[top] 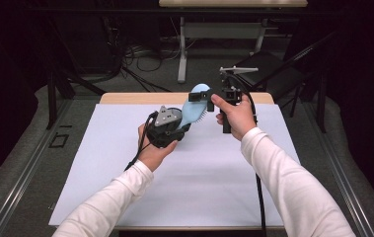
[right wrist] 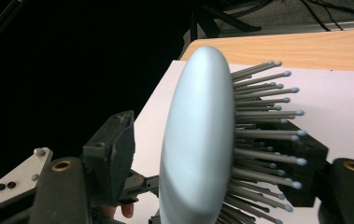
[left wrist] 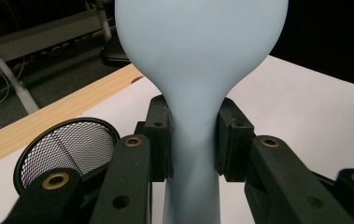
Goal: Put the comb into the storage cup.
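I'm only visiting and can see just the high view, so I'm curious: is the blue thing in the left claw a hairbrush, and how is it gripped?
Observer: Yes, a hairbrush. The left claw pinches its narrow neck from both sides.
Operator: And the right claw?
Observer: The right claw straddles the brush head. One jaw stands clear of the smooth back, and the other sits at the tips of the bristles.
Operator: Anything hidden from me?
Observer: A round black mesh container sits beside the left claw.

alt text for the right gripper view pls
A pale blue hairbrush stands edge-on between the right gripper jaws, its back facing one jaw and its ball-tipped bristles pointing at the other. Behind lie a white sheet and a wooden table edge.
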